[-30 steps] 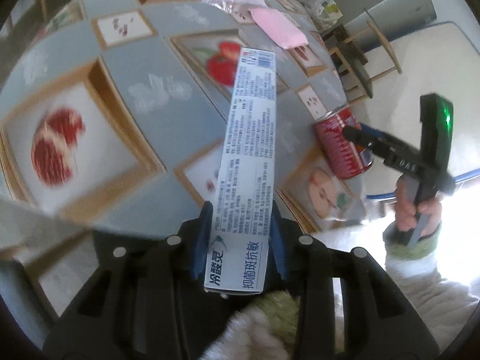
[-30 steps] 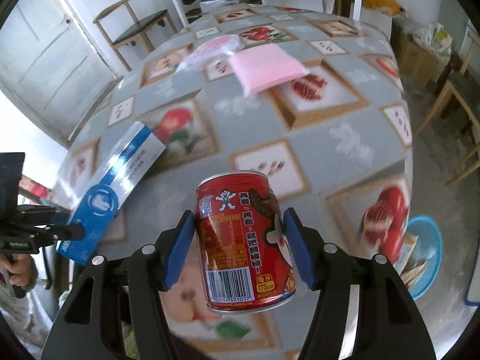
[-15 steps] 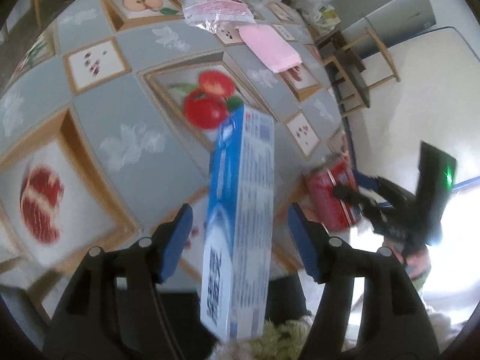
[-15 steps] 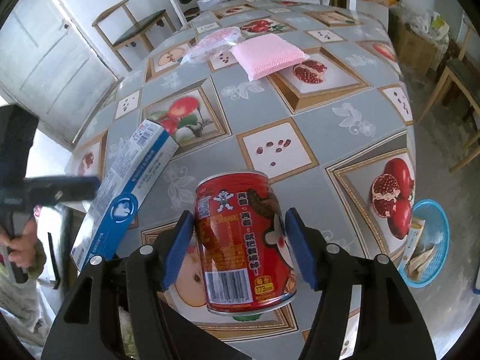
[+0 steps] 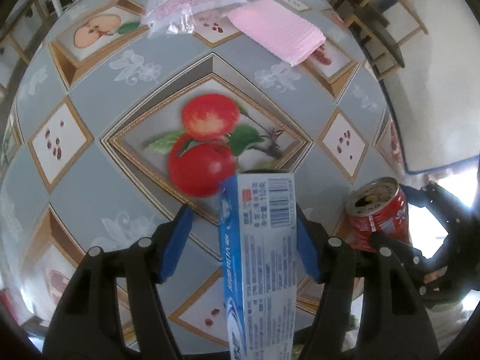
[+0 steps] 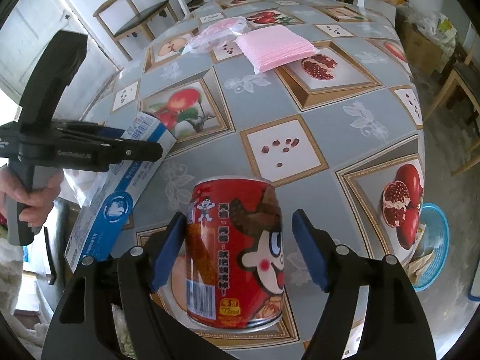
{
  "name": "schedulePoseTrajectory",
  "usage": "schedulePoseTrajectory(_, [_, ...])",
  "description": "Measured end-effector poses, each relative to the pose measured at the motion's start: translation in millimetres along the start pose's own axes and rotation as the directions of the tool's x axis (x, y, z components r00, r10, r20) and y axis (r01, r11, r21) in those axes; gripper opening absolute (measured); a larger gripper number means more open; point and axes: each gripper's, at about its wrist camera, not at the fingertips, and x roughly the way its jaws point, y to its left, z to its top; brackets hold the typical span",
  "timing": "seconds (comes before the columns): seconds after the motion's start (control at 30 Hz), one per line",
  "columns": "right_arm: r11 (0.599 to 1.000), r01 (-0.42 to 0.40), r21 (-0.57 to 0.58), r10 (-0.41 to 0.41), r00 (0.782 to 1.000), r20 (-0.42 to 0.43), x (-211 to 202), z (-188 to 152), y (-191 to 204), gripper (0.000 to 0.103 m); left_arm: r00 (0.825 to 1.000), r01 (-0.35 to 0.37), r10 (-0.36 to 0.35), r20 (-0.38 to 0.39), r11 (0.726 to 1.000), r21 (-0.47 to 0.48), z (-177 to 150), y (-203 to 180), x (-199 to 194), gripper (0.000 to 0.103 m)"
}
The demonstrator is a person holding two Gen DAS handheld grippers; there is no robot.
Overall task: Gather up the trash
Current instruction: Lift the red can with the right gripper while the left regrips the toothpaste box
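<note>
Both grippers' fingers are now spreading wide | table (image 6: 345, 126) is carrying pink pad (image 6: 274, 48) toward far edge | toothpaste box (image 5: 261, 258) is slipping between left gripper (image 5: 244, 243) fingers, over near edge | red can (image 6: 237, 249) is sitting loose in right gripper (image 6: 237, 249), at near edge

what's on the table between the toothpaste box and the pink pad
Nothing but bare tablecloth. In the left wrist view only its printed apple panel lies between the toothpaste box and the pink pad.
</note>
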Motion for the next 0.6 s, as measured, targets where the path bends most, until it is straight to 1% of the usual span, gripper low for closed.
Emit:
schedulePoseTrajectory(0.13, [1.0, -0.012, 0.007, 0.012, 1.0, -0.005, 4.9, 1.7, 0.3, 0.071, 1.0, -0.005, 0.005, -0.017, 1.0, -0.007, 5.1, 2.5, 1.6, 0.06])
schedulePoseTrajectory(0.23, [1.0, -0.02, 0.005, 0.02, 1.0, -0.01, 7.7, 1.6, 2.2, 0.071, 1.0, -0.004, 0.003, -0.022, 1.0, -0.008, 5.7, 0.6, 3.4, 0.052])
schedulePoseTrajectory(0.27, [1.0, -0.022, 0.003, 0.022, 1.0, -0.012, 8.3, 1.4, 2.8, 0.071, 1.0, -0.001, 0.001, -0.022, 1.0, -0.008, 4.9, 0.6, 3.3, 0.047])
schedulePoseTrajectory(0.33, [1.0, -0.019, 0.004, 0.019, 1.0, -0.012, 9.4, 0.6, 3.1, 0.071, 1.0, 0.009, -0.009, -0.019, 1.0, -0.014, 4.8, -1.1, 4.4, 0.044])
schedulePoseTrajectory(0.4, [1.0, -0.022, 0.012, 0.022, 1.0, -0.013, 11.0, -0.6, 1.9, 0.071, 1.0, 0.016, -0.016, -0.008, 1.0, -0.022, 2.8, -0.4, 3.7, 0.042])
schedulePoseTrajectory(0.5, [0.999, -0.026, 0.022, 0.027, 1.0, -0.015, 12.2, -1.7, 0.1, 0.071, 0.999, 0.036, -0.035, 0.025, 0.999, -0.04, -4.6, 2.5, -4.1, 0.036])
schedulePoseTrajectory(0.6, [0.999, -0.028, 0.031, 0.028, 0.999, -0.016, 12.2, -1.4, -0.9, 0.071, 0.995, 0.049, -0.046, 0.087, 0.998, -0.041, -15.1, 4.0, -20.0, 0.034])
